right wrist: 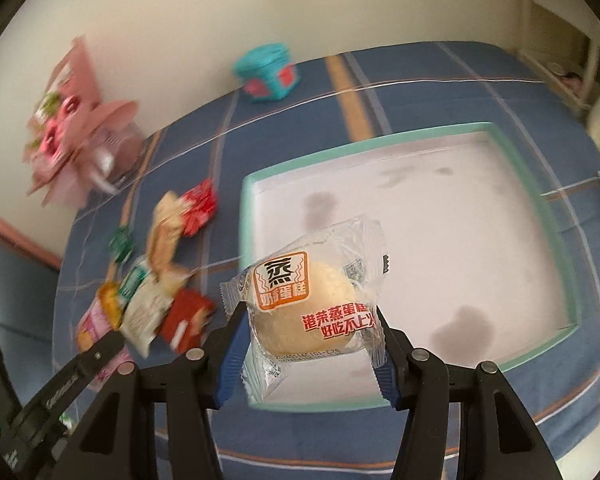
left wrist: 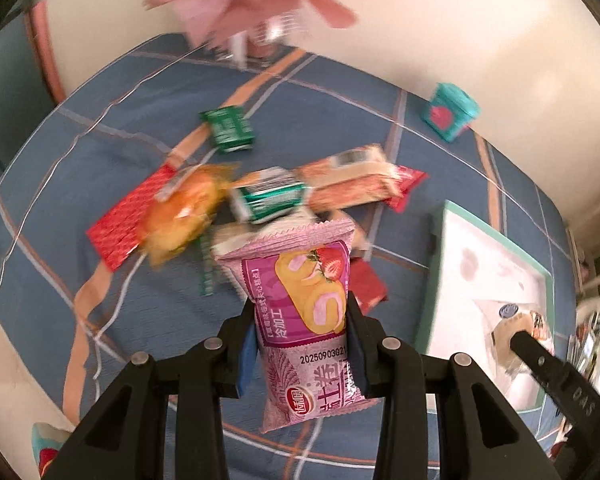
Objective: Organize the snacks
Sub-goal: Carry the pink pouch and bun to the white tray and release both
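Observation:
My left gripper [left wrist: 302, 320] is shut on a pink strawberry roll cake packet [left wrist: 304, 312] and holds it above the blue plaid cloth, near a loose pile of snacks [left wrist: 260, 196]. My right gripper [right wrist: 312, 332] is shut on a clear-wrapped steamed cake [right wrist: 312, 300] and holds it over the near left part of a white tray with a teal rim [right wrist: 540, 208]. The tray also shows in the left wrist view [left wrist: 440, 280], with the right gripper's finger and its cake at the right. The pile shows in the right wrist view [right wrist: 156, 280], left of the tray.
A teal box with red hearts [left wrist: 452, 110] stands by the wall, also in the right wrist view [right wrist: 268, 74]. A pink paper flower decoration [right wrist: 72, 136] stands at the back left. A cream wall borders the far side. A green packet [left wrist: 228, 128] lies apart from the pile.

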`<state>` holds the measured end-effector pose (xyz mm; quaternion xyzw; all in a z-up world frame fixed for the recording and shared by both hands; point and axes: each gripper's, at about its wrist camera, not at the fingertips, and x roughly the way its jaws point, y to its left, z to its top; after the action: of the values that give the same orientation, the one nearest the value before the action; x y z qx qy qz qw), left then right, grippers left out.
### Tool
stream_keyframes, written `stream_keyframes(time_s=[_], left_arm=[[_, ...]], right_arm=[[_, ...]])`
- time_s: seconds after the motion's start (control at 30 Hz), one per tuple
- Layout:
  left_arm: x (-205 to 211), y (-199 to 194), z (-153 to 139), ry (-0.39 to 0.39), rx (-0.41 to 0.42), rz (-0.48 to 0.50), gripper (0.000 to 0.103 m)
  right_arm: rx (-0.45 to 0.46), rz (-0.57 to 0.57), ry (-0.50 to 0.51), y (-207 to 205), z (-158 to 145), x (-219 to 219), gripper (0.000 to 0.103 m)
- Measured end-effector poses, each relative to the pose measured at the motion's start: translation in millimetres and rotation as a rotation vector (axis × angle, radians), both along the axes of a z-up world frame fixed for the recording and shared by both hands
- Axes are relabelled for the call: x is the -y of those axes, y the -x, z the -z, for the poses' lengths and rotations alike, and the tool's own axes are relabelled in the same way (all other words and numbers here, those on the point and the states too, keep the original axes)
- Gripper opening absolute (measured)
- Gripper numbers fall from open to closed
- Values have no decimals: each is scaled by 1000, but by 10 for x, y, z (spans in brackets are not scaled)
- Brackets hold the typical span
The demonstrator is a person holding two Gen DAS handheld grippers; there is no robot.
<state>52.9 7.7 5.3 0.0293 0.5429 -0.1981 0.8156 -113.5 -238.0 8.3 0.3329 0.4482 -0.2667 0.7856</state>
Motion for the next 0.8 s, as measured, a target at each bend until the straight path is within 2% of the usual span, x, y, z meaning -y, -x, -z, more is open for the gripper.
stream_keyframes(time_s=[0.2,0.5,0.8], left_arm=[[481,115,-5,-7,30,109,40],[1364,247,-41,8,127,311,40],[2011,275,194,20,154,416,40]], right_arm=[[-20,93,19,134,45,374,58],[-24,191,66,167,182,893,58],[-52,249,88,125,400,1298,59]])
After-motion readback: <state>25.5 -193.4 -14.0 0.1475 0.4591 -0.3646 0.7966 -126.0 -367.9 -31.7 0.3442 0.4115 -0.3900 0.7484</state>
